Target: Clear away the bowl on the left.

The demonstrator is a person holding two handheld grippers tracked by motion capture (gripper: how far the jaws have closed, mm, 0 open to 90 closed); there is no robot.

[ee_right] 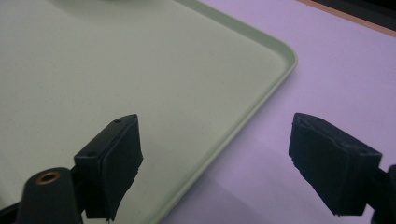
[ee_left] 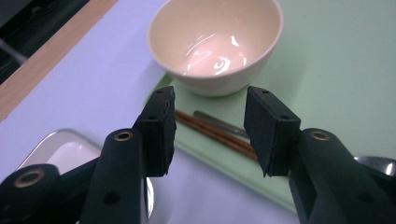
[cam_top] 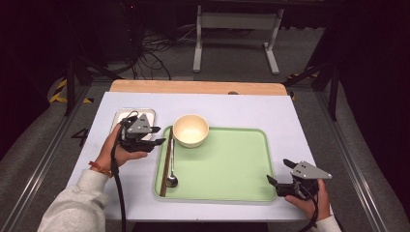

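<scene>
A: Chopsticks [cam_top: 166,162], spoon [cam_top: 172,180]?
B: Along the green tray's [cam_top: 232,164] left edge, bowl [cam_top: 191,130] at its far-left corner.
A: Claws?
B: Left claw [cam_top: 155,136] part open, empty, near the chopsticks; right claw [cam_top: 280,173] wide open, empty, counter's [cam_top: 251,108] near-right corner.

Most of the green tray [cam_top: 232,164] lies bare, so its middle and right side are open to reach across. Its left edge is crowded: the chopsticks [cam_top: 166,162] and spoon [cam_top: 172,169] lie lengthwise there, with the bowl [cam_top: 191,130] standing at the far left corner. A small metal dish [cam_top: 121,116] occupies the surface [cam_top: 241,106] left of the tray; the far strip is free.
</scene>
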